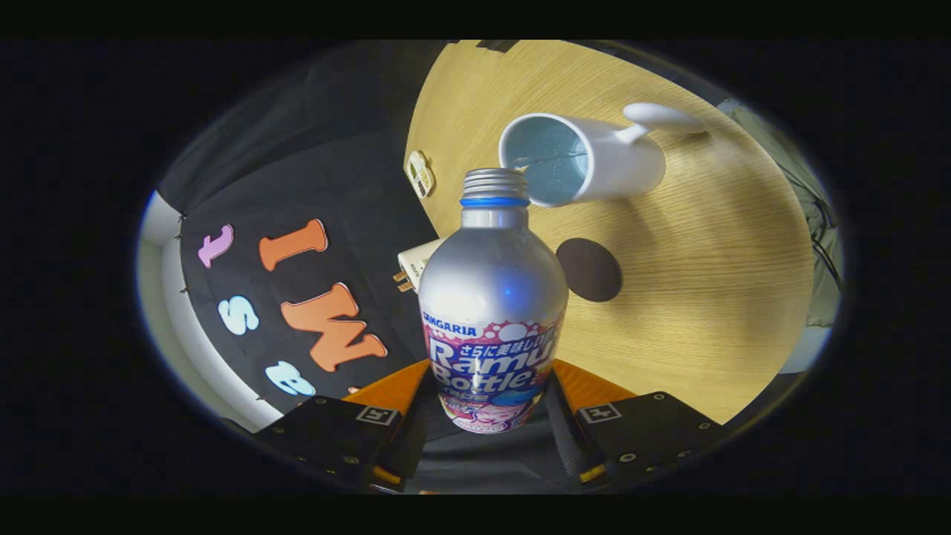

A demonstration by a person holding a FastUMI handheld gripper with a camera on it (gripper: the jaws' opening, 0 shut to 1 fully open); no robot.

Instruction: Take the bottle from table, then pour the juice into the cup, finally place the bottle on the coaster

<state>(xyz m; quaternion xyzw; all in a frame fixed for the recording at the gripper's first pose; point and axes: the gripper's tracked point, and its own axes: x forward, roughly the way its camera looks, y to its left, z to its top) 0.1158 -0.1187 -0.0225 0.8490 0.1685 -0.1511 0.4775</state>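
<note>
A silver metal bottle [492, 297] with a printed label and an uncapped threaded neck sits between my two fingers, and my gripper [490, 405] is shut on its lower body. The whole view is rolled, so the bottle is tipped over the table. Its mouth lies just short of the rim of a white mug [594, 157] with a blue inside, which stands on the wooden table [713, 282]. A round dark coaster [589, 269] lies flat on the table beside the bottle's shoulder, between the bottle and the mug.
A small cream tag-like object [420, 173] lies near the table's edge by the booth wall. A pale plug-like item [413, 265] shows behind the bottle. Grey cloth [813, 223] hangs past the table's far side.
</note>
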